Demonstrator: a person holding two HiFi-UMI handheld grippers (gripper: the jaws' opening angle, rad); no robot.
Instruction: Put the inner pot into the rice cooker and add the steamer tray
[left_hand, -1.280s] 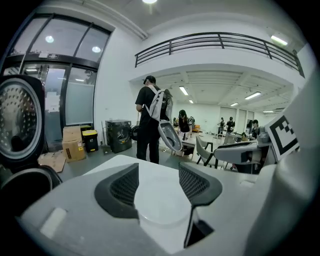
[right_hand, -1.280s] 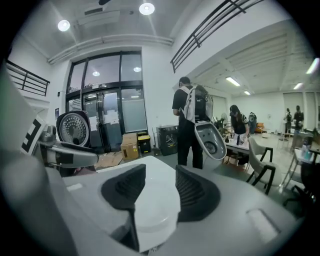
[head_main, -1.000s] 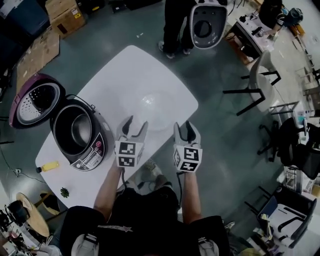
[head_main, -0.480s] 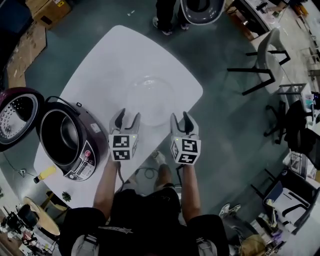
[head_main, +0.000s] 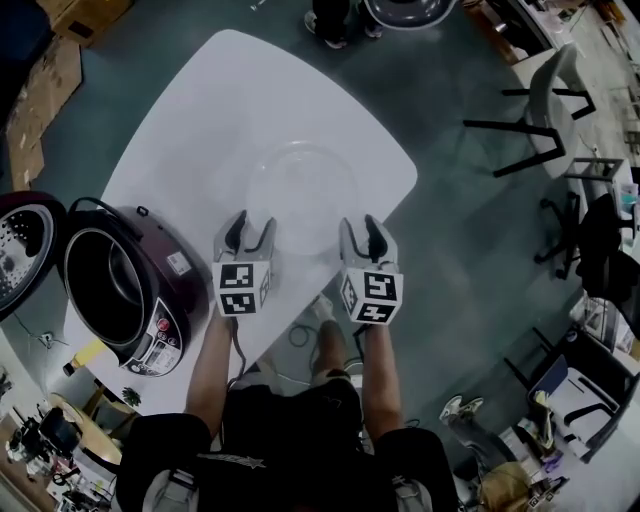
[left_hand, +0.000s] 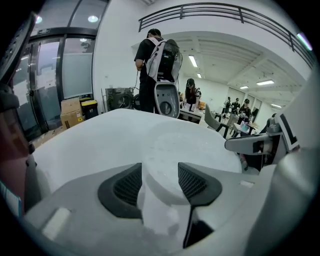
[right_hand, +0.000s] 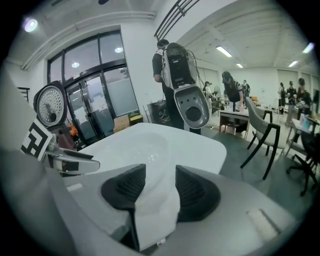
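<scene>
The clear steamer tray (head_main: 300, 195) sits mid-frame on the counter (head_main: 190, 120). It looks light, stiff and slippery, so grab its rim. The left hand-held gripper (head_main: 247, 222) and right hand-held gripper (head_main: 358, 224) are open, empty.

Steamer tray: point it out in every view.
Head view: the clear steamer tray lies mid-table, just ahead of the left gripper and right gripper.
Left gripper view: steamer tray straight ahead, beyond the open jaws.
Right gripper view: steamer tray ahead, slightly left of centre.
Shared landmark: the white table under it.
</scene>
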